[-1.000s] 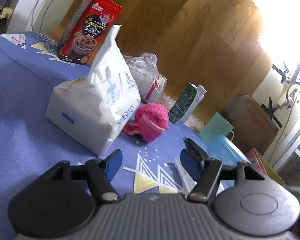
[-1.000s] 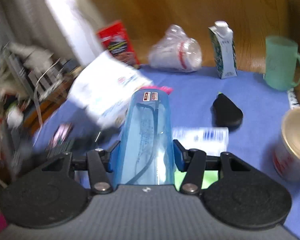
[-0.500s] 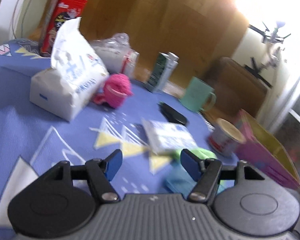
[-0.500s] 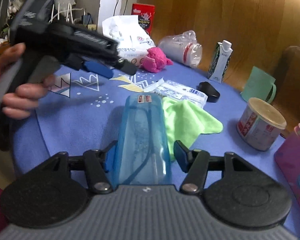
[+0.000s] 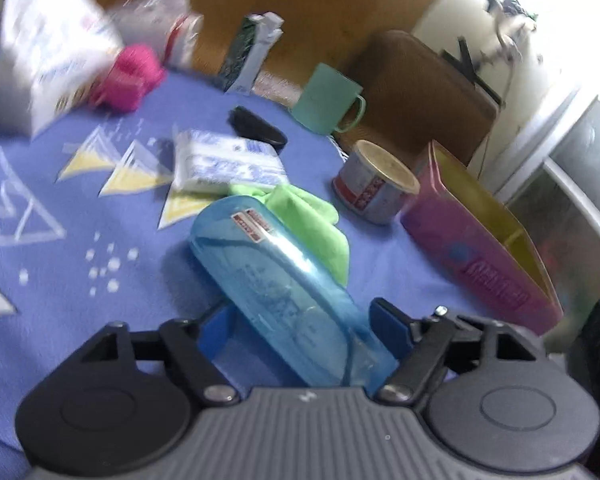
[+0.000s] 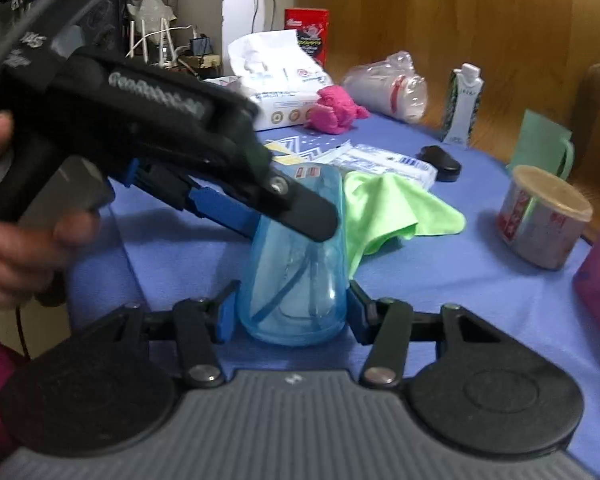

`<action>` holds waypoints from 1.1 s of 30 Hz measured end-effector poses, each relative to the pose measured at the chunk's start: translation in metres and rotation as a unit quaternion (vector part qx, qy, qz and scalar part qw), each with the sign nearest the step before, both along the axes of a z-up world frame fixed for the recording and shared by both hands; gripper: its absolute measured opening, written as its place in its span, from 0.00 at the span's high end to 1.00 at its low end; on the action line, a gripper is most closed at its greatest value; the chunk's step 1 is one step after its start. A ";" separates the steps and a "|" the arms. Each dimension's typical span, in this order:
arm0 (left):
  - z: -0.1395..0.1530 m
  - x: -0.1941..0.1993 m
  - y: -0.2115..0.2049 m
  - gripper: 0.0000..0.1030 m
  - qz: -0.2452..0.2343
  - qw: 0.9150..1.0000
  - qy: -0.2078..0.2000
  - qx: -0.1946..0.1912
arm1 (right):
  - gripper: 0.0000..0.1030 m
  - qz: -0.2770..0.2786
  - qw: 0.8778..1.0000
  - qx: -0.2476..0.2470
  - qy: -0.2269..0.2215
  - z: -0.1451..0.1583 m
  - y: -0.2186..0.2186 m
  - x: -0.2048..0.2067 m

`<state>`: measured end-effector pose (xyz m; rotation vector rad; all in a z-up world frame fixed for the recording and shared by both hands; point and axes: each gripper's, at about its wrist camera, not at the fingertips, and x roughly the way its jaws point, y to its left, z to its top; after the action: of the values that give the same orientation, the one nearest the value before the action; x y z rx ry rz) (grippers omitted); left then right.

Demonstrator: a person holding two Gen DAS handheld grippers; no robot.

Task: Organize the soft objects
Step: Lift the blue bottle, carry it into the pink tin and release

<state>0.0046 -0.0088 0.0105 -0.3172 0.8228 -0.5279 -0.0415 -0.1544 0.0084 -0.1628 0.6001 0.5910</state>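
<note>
**Right wrist view.** Nearest the camera, the right gripper (image 6: 291, 312) is closed on the rounded end of a blue translucent case (image 6: 296, 280), with one pad against each side. The case runs away from me toward 12 o'clock, low over the blue patterned surface (image 6: 460, 280).

Only this view shows the left gripper from outside. It enters from 9 o'clock, held in the person's left hand (image 6: 16, 240), and one black finger crosses in front of the upper half of the case.

**Left wrist view.** The left gripper (image 5: 300, 324) has its jaws spread wide. The case passes between them and slants off toward 11 o'clock. Motion blur keeps me from telling whether either pad touches it.

**Middle ground.**
- A green cloth (image 6: 388, 204) lies crumpled at 1 o'clock, just beside the far end of the case.
- A flat tissue packet (image 6: 384, 160) lies against the cloth's far edge.
- A small black object (image 6: 440, 158) sits just beyond the packet.
- A lidded tin (image 6: 544, 220) stands at 3 o'clock.
- A pink box (image 5: 480, 256) lies beside the tin. The left view shows its open yellow interior, while the right view shows only a corner of it.

**Far edge.**
- A pink knitted item (image 6: 334, 110) rests against a large white tissue pack (image 6: 276, 76).
- A red box (image 6: 308, 34) stands behind the tissue pack.
- To the right of these are a bag of plastic cups (image 6: 388, 88), a carton (image 6: 462, 104) and a green mug (image 5: 326, 100).
</note>
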 end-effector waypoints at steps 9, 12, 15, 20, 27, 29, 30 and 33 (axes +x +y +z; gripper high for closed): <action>0.058 0.011 -0.048 0.31 -0.051 0.995 -0.080 -0.007 | 0.46 -0.063 0.993 0.054 -0.086 0.037 -0.047 -0.011; 0.073 0.024 -0.084 0.31 -0.082 0.991 -0.105 -0.002 | 0.46 -0.109 0.985 0.044 -0.126 0.046 -0.066 -0.011; 0.082 0.039 -0.128 0.31 -0.123 0.984 -0.128 0.002 | 0.46 -0.163 0.975 0.041 -0.143 0.051 -0.090 -0.007; 0.083 0.061 -0.196 0.30 -0.190 0.972 -0.139 -0.003 | 0.46 -0.247 0.957 0.037 -0.148 0.051 -0.139 0.002; 0.069 0.086 -0.264 0.30 -0.239 0.963 -0.124 -0.004 | 0.45 -0.330 0.934 0.044 -0.127 0.048 -0.193 0.007; 0.062 0.090 -0.276 0.27 -0.245 0.961 -0.125 0.005 | 0.45 -0.356 0.926 0.053 -0.116 0.043 -0.205 0.014; 0.059 0.091 -0.282 0.26 -0.242 0.961 -0.132 0.016 | 0.45 -0.373 0.919 0.053 -0.112 0.040 -0.209 0.018; 0.051 0.090 -0.285 0.26 -0.233 0.961 -0.143 0.040 | 0.41 -0.428 0.896 0.028 -0.111 0.027 -0.215 0.031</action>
<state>0.0944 -0.2941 0.0618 0.0355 0.6320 -0.9544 -0.0108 -0.3695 0.0351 0.0960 0.3756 -0.2688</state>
